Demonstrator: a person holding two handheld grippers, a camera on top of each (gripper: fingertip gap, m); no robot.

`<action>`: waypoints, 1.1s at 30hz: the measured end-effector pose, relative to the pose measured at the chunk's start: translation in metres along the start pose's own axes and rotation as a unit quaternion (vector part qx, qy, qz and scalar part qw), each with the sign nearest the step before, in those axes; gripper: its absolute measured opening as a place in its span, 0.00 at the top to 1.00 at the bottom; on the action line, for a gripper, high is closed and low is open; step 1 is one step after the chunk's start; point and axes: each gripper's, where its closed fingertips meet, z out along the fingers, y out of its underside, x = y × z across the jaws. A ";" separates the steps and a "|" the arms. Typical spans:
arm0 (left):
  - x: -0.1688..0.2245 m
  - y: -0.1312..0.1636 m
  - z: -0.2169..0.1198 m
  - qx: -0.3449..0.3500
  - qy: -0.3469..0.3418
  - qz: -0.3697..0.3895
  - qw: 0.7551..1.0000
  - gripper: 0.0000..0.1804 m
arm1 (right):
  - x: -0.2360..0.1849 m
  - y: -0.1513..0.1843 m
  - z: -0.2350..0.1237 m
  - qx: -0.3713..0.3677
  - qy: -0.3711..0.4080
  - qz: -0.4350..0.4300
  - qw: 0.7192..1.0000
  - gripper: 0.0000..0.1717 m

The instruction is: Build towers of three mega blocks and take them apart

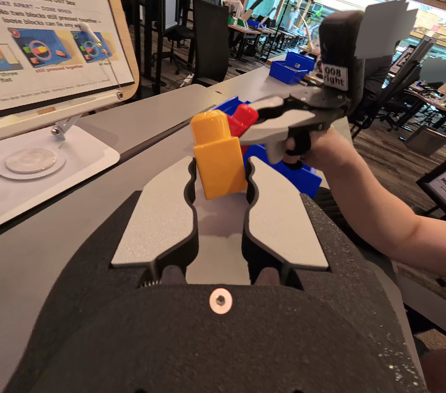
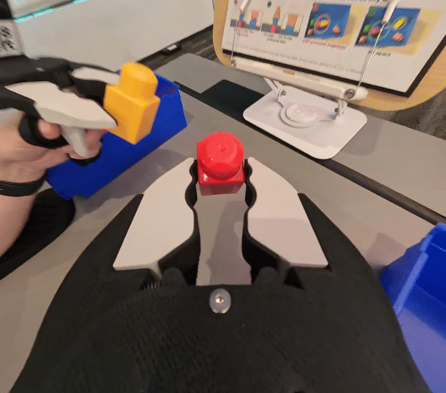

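My left gripper [image 1: 220,165] is shut on an orange mega block [image 1: 218,154], held by its square body with the stud up, above the grey table [image 1: 144,116]. It also shows in the right wrist view [image 2: 109,104] with the orange block [image 2: 132,101] in front of a blue bin [image 2: 125,152]. My right gripper [image 2: 220,168] is shut on a red mega block [image 2: 220,162], stud towards the camera, above the table. In the left wrist view my right gripper [image 1: 255,119] holds the red block [image 1: 242,119] just behind and right of the orange one.
A blue bin [image 1: 294,176] stands on the table behind the blocks. Another blue bin [image 2: 424,297] is at the right edge. An instruction board on a white stand [image 2: 309,125] stands at the back of the table. A person's arm [image 1: 362,200] holds my right gripper. The left gripper's tips are roughly 9 cm from the right gripper's.
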 end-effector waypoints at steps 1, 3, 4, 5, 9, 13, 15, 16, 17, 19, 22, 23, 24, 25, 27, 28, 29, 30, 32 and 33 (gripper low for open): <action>0.004 0.003 0.002 -0.007 0.013 0.000 1.000 0.78 | -0.001 -0.006 -0.007 0.009 -0.008 0.004 1.000 0.78; 0.011 0.009 0.007 -0.025 0.032 -0.005 0.999 0.78 | -0.005 -0.017 -0.019 0.028 -0.029 0.009 0.999 0.78; 0.014 0.011 0.010 -0.027 0.041 -0.009 0.999 0.78 | -0.008 -0.022 -0.025 0.036 -0.043 0.009 0.998 0.78; 0.017 0.012 0.011 -0.026 0.055 -0.016 0.998 0.78 | -0.011 -0.027 -0.031 0.044 -0.056 0.008 0.997 0.78; 0.035 0.015 0.018 -0.022 0.121 -0.051 0.991 0.79 | -0.024 -0.043 -0.053 0.072 -0.105 0.013 0.992 0.78; 0.049 0.025 0.027 -0.040 0.152 -0.047 0.986 0.79 | -0.038 -0.049 -0.065 0.083 -0.159 0.020 0.984 0.78; 0.057 0.031 0.031 -0.053 0.164 -0.040 0.984 0.79 | -0.045 -0.050 -0.068 0.083 -0.191 0.028 0.978 0.78; 0.059 0.033 0.033 -0.058 0.167 -0.036 0.984 0.79 | -0.047 -0.049 -0.070 0.080 -0.204 0.033 0.975 0.78; 0.063 0.035 0.034 -0.063 0.171 -0.032 0.983 0.79 | -0.048 -0.049 -0.070 0.077 -0.213 0.035 0.973 0.78; 0.068 0.038 0.036 -0.069 0.179 -0.027 0.981 0.79 | -0.050 -0.045 -0.071 0.066 -0.224 0.034 0.972 0.78; 0.079 0.037 0.036 -0.068 0.202 -0.026 0.977 0.79 | -0.050 -0.038 -0.067 0.048 -0.228 0.024 0.972 0.78; 0.083 0.036 0.035 -0.066 0.212 -0.028 0.975 0.79 | -0.051 -0.035 -0.066 0.041 -0.234 0.020 0.971 0.78; 0.086 0.035 0.034 -0.063 0.223 -0.030 0.972 0.79 | -0.053 -0.033 -0.066 0.036 -0.242 0.019 0.970 0.78; 0.091 0.034 0.033 -0.061 0.237 -0.033 0.969 0.79 | -0.055 -0.031 -0.066 0.033 -0.252 0.017 0.967 0.78; 0.098 0.031 0.030 -0.057 0.262 -0.044 0.962 0.79 | -0.064 -0.029 -0.069 0.028 -0.286 0.013 0.958 0.78; 0.101 0.030 0.028 -0.055 0.273 -0.051 0.959 0.79 | -0.068 -0.027 -0.070 0.024 -0.300 0.011 0.953 0.78; 0.105 0.029 0.027 -0.055 0.285 -0.057 0.955 0.79 | -0.071 -0.026 -0.071 0.023 -0.311 0.008 0.950 0.78; 0.107 0.029 0.026 -0.057 0.294 -0.059 0.952 0.79 | -0.073 -0.026 -0.073 0.025 -0.320 0.005 0.947 0.78; 0.112 0.029 0.024 -0.059 0.308 -0.062 0.948 0.79 | -0.078 -0.025 -0.074 0.021 -0.336 -0.001 0.942 0.78; 0.116 0.030 0.023 -0.062 0.318 -0.065 0.944 0.79 | -0.082 -0.023 -0.076 0.018 -0.346 -0.002 0.938 0.78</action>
